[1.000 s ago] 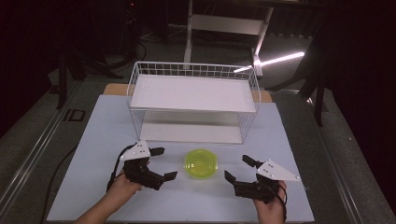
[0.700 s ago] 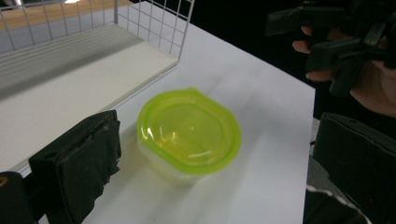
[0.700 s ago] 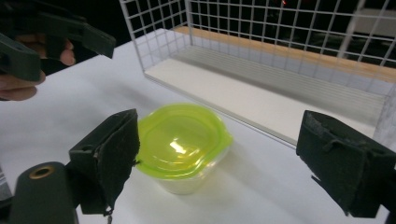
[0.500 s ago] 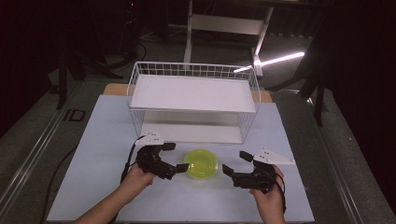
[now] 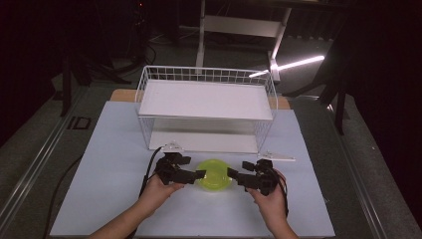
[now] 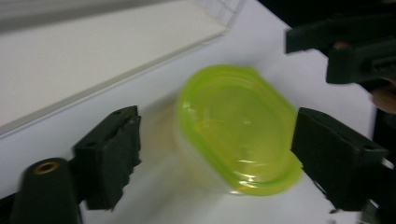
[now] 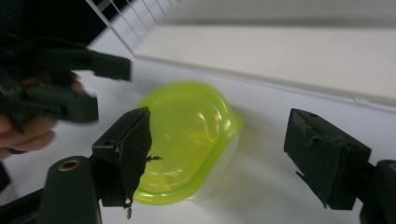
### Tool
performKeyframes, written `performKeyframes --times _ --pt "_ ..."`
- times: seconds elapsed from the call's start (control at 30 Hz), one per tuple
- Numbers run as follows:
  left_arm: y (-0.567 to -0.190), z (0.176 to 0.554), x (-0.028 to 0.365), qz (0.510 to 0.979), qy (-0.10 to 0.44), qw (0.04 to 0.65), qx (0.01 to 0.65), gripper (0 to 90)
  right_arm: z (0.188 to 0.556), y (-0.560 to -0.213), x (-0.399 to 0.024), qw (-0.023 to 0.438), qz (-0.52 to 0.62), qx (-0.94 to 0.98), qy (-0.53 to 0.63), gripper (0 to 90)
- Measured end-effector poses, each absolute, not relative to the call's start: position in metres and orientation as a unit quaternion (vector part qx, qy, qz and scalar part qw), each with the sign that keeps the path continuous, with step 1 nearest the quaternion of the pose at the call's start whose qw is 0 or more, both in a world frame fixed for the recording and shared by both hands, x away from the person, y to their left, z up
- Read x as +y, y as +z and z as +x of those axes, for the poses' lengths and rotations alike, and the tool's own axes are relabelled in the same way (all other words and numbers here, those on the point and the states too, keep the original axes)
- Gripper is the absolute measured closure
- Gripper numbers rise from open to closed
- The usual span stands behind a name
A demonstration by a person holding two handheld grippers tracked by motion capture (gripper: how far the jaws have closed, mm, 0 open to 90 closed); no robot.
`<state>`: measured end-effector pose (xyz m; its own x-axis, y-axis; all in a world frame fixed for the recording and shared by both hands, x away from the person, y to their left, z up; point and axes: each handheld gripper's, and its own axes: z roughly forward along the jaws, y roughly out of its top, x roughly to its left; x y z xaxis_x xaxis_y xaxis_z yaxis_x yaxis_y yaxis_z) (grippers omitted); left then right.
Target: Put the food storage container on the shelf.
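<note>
A small clear container with a lime-green lid (image 5: 214, 174) (image 6: 238, 130) (image 7: 187, 135) sits on the white table in front of the wire basket. My left gripper (image 5: 195, 175) (image 6: 215, 163) is open at the container's left side, its jaws spread around the lid. My right gripper (image 5: 234, 176) (image 7: 219, 154) is open at the container's right side, jaws also wide on either side of it. Each gripper view also shows the other gripper beyond the container. Neither pair of jaws presses on the container.
A white wire basket (image 5: 206, 107) with a flat white shelf stands just behind the container. A thin white strip (image 5: 278, 157) lies to the basket's front right. The white table top (image 5: 109, 164) extends to both sides and toward the person.
Both grippers have moved inward from the sides toward the green-lidded container and now flank it closely. The container has stayed in place.
</note>
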<state>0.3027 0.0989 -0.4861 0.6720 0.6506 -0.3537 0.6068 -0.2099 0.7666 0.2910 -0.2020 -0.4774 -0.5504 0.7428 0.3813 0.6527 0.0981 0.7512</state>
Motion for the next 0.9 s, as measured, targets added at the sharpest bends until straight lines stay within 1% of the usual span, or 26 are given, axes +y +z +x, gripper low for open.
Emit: performKeyframes --times 0.03,0.1,0.17,0.23,0.27,0.3,0.37,0.4,0.47,0.5,0.53,0.6,0.67,0.73,0.83,0.9 --pt "-0.487 0.303 0.1 0.777 0.02 0.478 0.409 27.2 0.292 -0.48 -0.201 0.043 0.474 0.741 0.474 25.4" --pt "-0.492 0.305 0.103 0.775 0.003 0.472 0.42 28.3 0.293 -0.484 -0.199 0.042 0.482 0.742 0.464 26.4" --pt "-0.496 0.306 0.104 0.773 0.002 0.468 0.428 32.3 0.294 -0.489 -0.197 0.036 0.49 0.742 0.457 28.7" --pt "-0.499 0.306 0.104 0.775 -0.009 0.465 0.429 36.3 0.295 -0.492 -0.197 0.036 0.496 0.74 0.453 32.4" --pt "-0.501 0.306 0.104 0.775 -0.011 0.463 0.43 36.4 0.295 -0.494 -0.197 0.033 0.498 0.739 0.452 32.6" --pt "-0.502 0.306 0.103 0.777 -0.019 0.461 0.428 37.7 0.296 -0.495 -0.197 0.033 0.5 0.738 0.451 35.0" --pt "-0.503 0.306 0.1 0.781 -0.017 0.457 0.426 41.9 0.296 -0.498 -0.197 0.03 0.498 0.742 0.448 37.2" --pt "-0.503 0.307 0.1 0.781 -0.02 0.456 0.426 45.9 0.295 -0.499 -0.197 0.023 0.5 0.741 0.448 39.9" --pt "-0.505 0.309 0.099 0.778 -0.034 0.454 0.433 49.6 0.295 -0.502 -0.196 0.015 0.5 0.742 0.446 42.6" --pt "-0.507 0.31 0.098 0.776 -0.043 0.454 0.435 53.3 0.295 -0.503 -0.196 0.011 0.499 0.744 0.444 44.2" --pt "-0.508 0.31 0.098 0.774 -0.054 0.457 0.436 54.6 0.295 -0.504 -0.195 0.009 0.499 0.745 0.442 44.7" --pt "-0.509 0.31 0.096 0.772 -0.065 0.458 0.436 61.8 0.294 -0.503 -0.194 0.0 0.496 0.746 0.445 50.0" --pt "-0.507 0.307 0.095 0.774 -0.064 0.456 0.435 63.7 0.293 -0.501 -0.192 0.001 0.491 0.75 0.443 59.0" --pt "-0.507 0.305 0.095 0.772 -0.062 0.452 0.442 65.5 0.29 -0.5 -0.191 -0.003 0.485 0.751 0.448 65.7" --pt "-0.505 0.301 0.096 0.772 -0.059 0.445 0.45 68.0 0.287 -0.497 -0.189 -0.003 0.48 0.753 0.451 67.3" --pt "-0.503 0.296 0.095 0.778 -0.044 0.437 0.449 69.2 0.285 -0.496 -0.188 -0.008 0.478 0.752 0.454 69.0"
